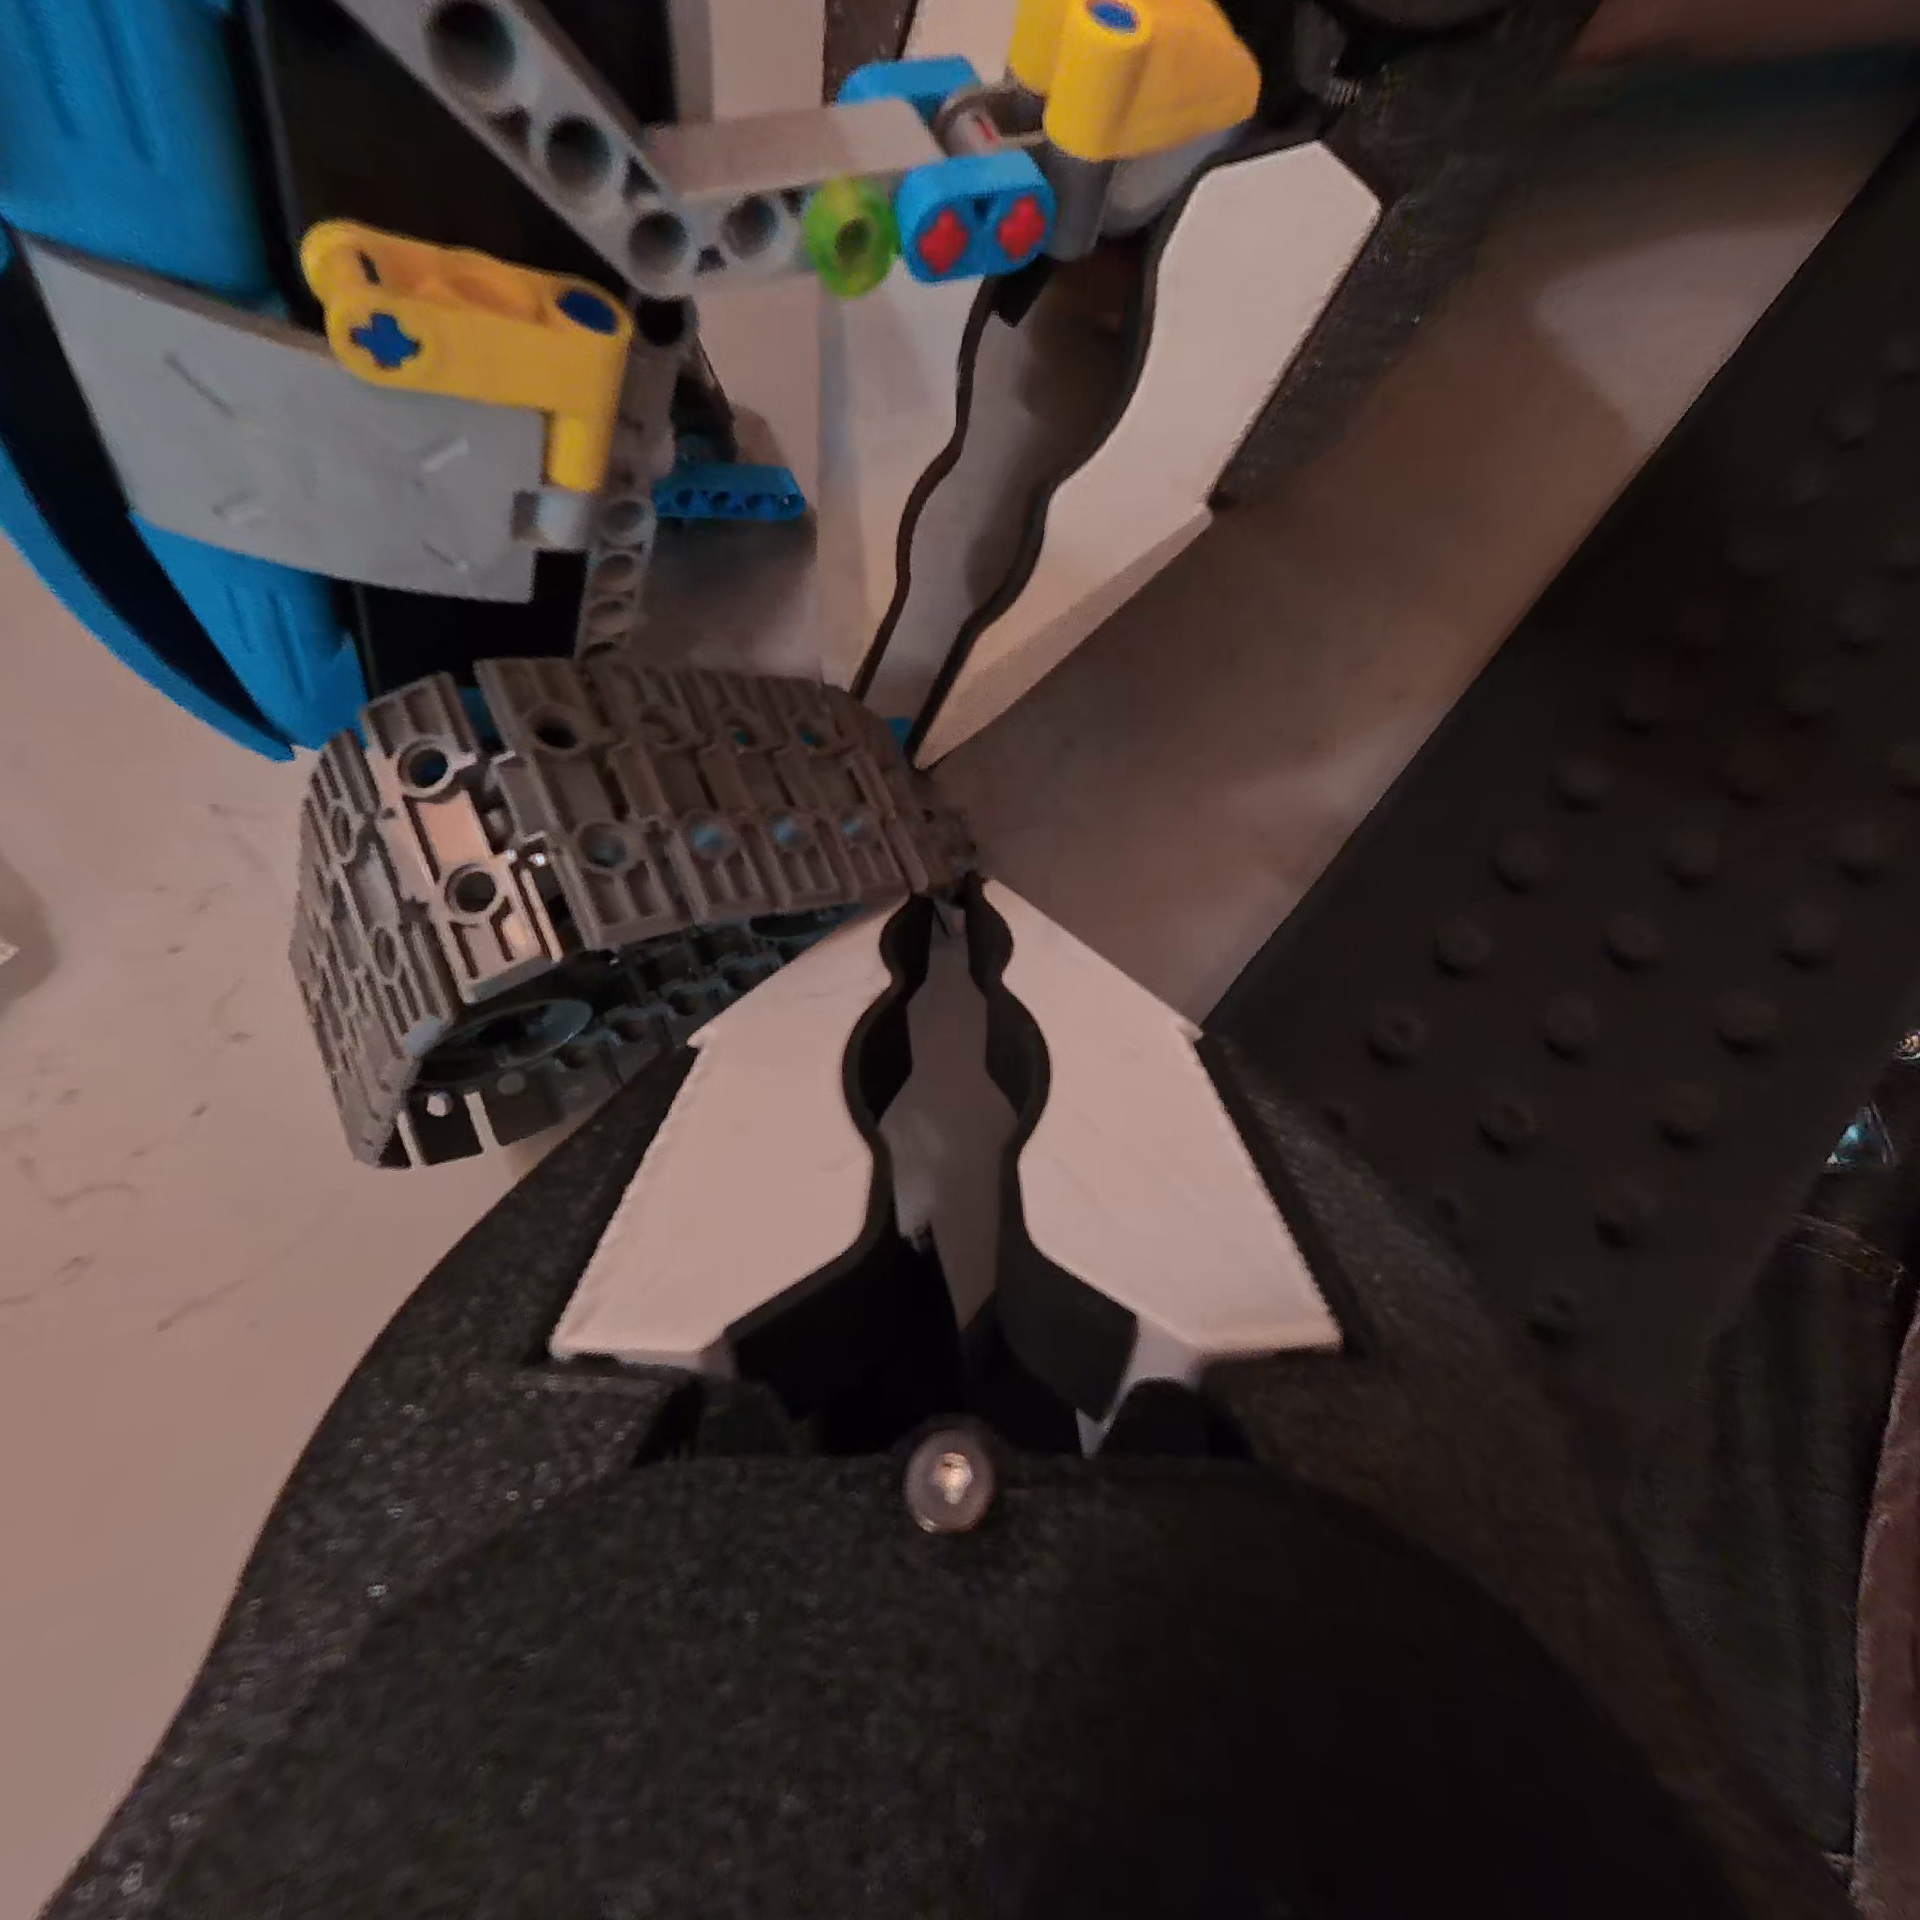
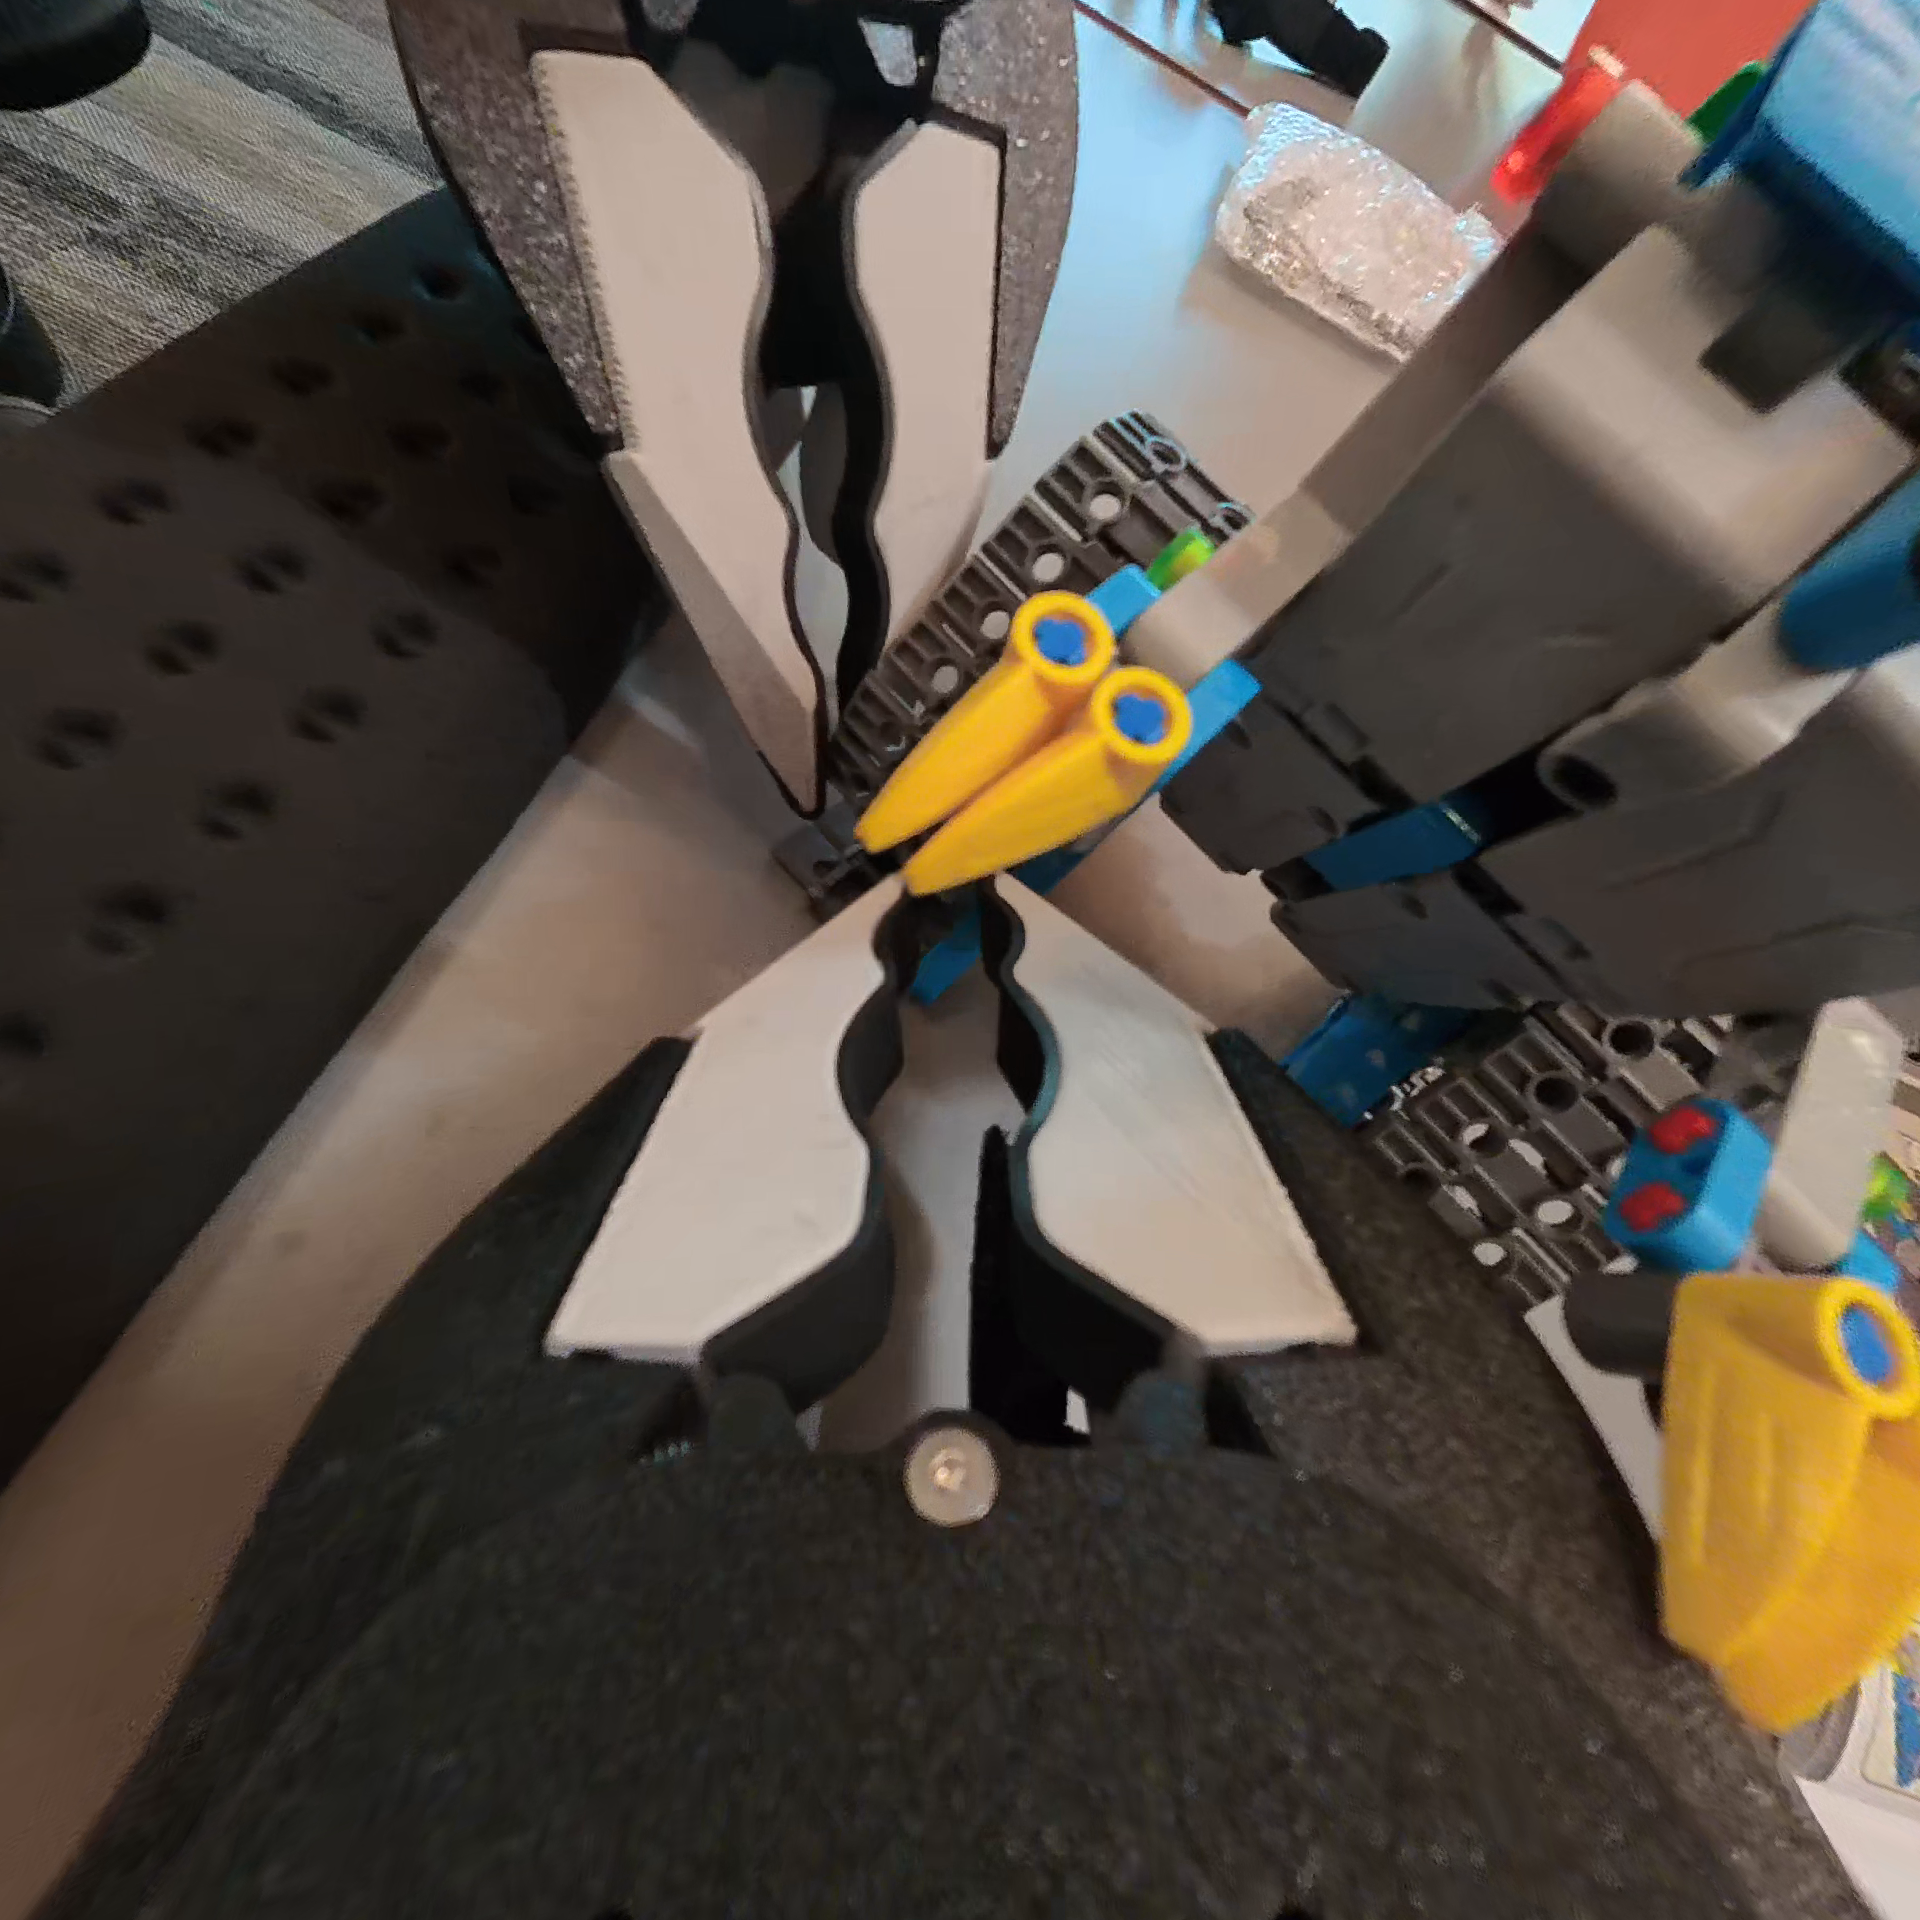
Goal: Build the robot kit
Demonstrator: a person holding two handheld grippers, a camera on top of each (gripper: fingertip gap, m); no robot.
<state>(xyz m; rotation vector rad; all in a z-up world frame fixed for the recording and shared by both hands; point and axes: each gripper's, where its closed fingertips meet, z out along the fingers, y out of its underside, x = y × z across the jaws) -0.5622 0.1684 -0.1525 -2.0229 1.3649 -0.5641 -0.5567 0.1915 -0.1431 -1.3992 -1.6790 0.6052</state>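
A brick-built tracked model in blue, grey and yellow stands on a pale table (image 1: pixel 125 1039). My left gripper (image 1: pixel 940 899) is shut on the end link of its dark grey tread track (image 1: pixel 644 831). It also shows in the right wrist view (image 2: pixel 826 805), coming from the top onto the same track end (image 2: pixel 821 864). My right gripper (image 2: pixel 940 904) is closed on a blue beam (image 2: pixel 938 964), just under two yellow connectors (image 2: pixel 997 769). It shows in the left wrist view (image 1: pixel 906 727), coming from the upper right with its tips at the track's far edge. The two gripper tips are almost touching.
A black perforated mat (image 1: pixel 1610 831) lies beside the model, and it also shows in the right wrist view (image 2: pixel 208 623). The model's grey block (image 2: pixel 1558 644), a blue connector with red pins (image 1: pixel 977 223), a green round piece (image 1: pixel 852 234) and a yellow piece (image 2: pixel 1787 1496) crowd close. A bubble-wrap bundle (image 2: pixel 1340 239) lies farther back. My left and right fingertips are right by each other.
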